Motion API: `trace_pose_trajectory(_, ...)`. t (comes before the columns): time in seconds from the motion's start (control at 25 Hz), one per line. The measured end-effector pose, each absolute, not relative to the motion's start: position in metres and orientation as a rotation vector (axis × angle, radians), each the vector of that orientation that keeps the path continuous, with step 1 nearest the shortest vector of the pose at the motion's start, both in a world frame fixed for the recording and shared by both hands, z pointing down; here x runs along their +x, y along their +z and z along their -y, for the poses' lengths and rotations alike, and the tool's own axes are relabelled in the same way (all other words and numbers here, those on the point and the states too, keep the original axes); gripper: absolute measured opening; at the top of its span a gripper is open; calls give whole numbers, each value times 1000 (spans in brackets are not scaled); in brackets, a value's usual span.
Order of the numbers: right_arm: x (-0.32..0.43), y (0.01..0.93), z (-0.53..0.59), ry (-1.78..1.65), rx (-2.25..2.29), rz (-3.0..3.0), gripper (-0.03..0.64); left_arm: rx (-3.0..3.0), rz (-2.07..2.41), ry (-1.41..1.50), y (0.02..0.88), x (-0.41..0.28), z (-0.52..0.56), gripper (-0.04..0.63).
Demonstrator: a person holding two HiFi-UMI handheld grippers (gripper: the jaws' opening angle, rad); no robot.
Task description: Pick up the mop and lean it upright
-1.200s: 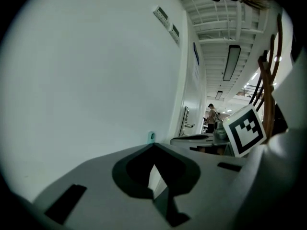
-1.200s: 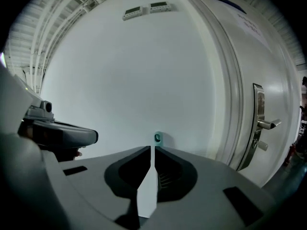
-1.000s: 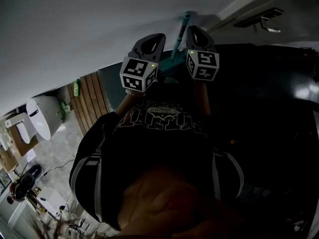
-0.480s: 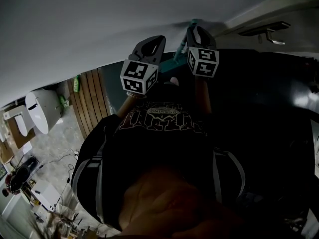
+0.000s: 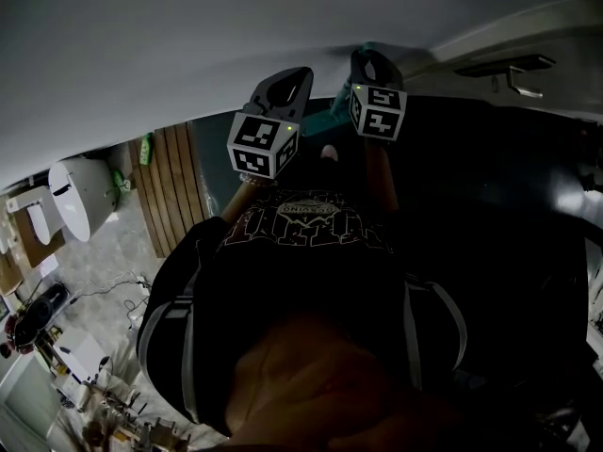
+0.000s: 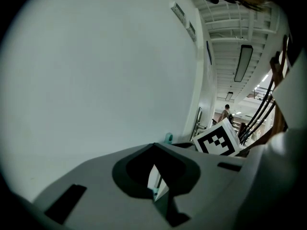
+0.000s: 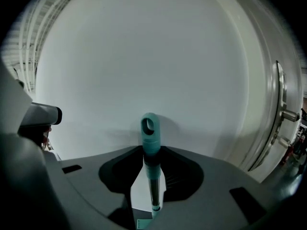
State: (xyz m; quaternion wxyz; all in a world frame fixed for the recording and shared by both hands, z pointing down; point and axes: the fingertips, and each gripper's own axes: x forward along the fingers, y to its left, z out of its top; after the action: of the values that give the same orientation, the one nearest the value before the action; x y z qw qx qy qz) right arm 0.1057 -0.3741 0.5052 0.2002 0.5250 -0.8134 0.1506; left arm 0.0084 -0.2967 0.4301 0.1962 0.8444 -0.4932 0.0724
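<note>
The mop's teal handle (image 7: pixel 150 128) stands upright with its looped top against the white wall. It rises between the jaws of my right gripper (image 7: pixel 152 188), which have just been opening; the pads stand apart from the shaft. From the head view, only a short teal stretch of the mop handle (image 5: pixel 336 113) shows between the two marker cubes, below my right gripper (image 5: pixel 370 59). My left gripper (image 5: pixel 292 78) hangs beside it on the left. In its own view, my left gripper (image 6: pixel 157 182) shows a narrow gap holding nothing, and the mop top (image 6: pixel 168 138) peeks over its housing.
A white door (image 7: pixel 268 80) with a metal lever handle (image 5: pixel 513 64) is just right of the mop. A wooden slatted panel (image 5: pixel 170 191), a white toilet (image 5: pixel 80 201) and cluttered floor items (image 5: pixel 38 318) lie to the left below. The person's dark shirt fills the middle.
The right gripper has shifted toward the wall and now hides the handle's top, which showed above it before. The left gripper has hardly moved.
</note>
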Motion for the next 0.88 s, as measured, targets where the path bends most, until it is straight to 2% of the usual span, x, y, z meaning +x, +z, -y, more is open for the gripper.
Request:
trace_pose_trajectory(0.4, 106, 504, 372, 407, 1452, 2297, 120, 2346, 1410, 198, 427, 5, 299, 44)
trace_pose_trajectory(0.88, 121, 499, 340, 403, 1417, 2315, 120, 2351, 1362, 186, 430, 33, 289, 46)
